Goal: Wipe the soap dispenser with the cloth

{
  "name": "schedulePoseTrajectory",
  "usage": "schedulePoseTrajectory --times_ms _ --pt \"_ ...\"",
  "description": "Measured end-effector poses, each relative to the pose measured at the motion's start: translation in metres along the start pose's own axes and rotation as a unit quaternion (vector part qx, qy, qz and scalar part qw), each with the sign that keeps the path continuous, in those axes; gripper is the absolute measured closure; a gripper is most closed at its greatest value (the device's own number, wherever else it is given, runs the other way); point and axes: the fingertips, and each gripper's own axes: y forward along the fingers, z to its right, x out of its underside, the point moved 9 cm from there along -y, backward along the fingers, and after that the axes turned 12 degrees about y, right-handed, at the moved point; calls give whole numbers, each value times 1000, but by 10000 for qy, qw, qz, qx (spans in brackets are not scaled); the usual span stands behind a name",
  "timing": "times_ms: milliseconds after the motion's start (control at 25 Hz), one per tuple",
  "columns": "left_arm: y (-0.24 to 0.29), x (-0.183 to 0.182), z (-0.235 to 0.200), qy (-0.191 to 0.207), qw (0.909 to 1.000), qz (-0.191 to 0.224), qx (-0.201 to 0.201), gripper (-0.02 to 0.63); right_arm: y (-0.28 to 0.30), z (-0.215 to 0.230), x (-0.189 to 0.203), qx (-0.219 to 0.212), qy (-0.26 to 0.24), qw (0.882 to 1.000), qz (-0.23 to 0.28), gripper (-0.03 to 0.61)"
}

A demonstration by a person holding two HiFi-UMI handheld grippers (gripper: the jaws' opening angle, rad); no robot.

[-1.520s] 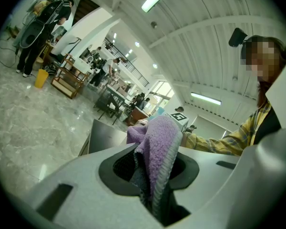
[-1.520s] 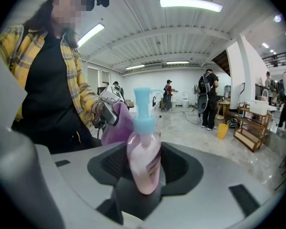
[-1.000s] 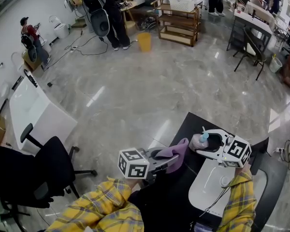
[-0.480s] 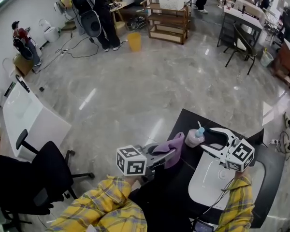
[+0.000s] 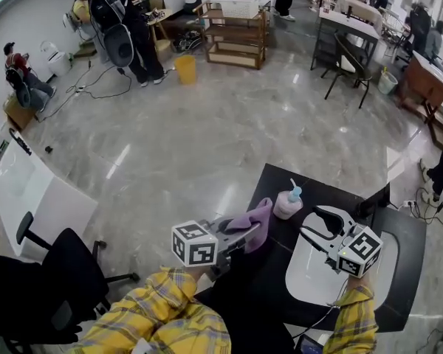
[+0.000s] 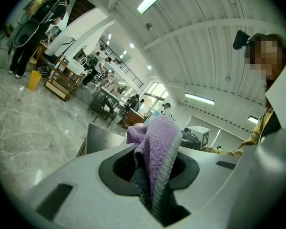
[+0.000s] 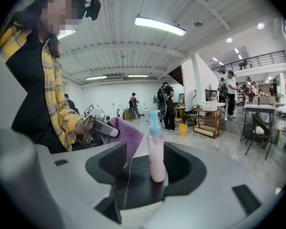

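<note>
Soap dispenser, a pink plastic bottle with a light-blue pump (image 5: 287, 202), is seen standing upright on the black tabletop (image 5: 407, 251), just right of centre in the head view, by the upper left edge of the white oval basin (image 5: 310, 275).

Nearest, along the bottom of the frame, yellow plaid sleeves (image 5: 155, 312) are seen. At lower centre the left gripper (image 5: 248, 233) is held with its jaws clamped on the purple fluffy cloth (image 5: 255, 220). The cloth is bunched between the jaws and juts out past their tips. Its far end is just left of the bottle; contact cannot be made out.

At lower right the right gripper (image 5: 311, 224) is held over the basin, its jaws spread wide with nothing gripped. In the right gripper view the bottle (image 7: 156, 151) is framed between the jaws but stands beyond their tips, apart from them, with the cloth (image 7: 126, 135) to its left.

Farther off, a black office chair (image 5: 55, 286) is seen at lower left on the grey polished floor (image 5: 229, 131). A yellow bucket (image 5: 185, 69) and a wooden shelf unit (image 5: 233, 34) are set at the top of the frame, with people standing nearby.
</note>
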Motion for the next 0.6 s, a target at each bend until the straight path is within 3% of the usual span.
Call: schedulePoseTrajectory --times_ms 280,600 --pt "-4 5 7 76 9998 -46 158 526 -6 -30 22 691 378 9969 -78 354" --pt "-14 12 18 109 9995 -90 299 526 -25 -54 40 1483 1146 9806 582 377"
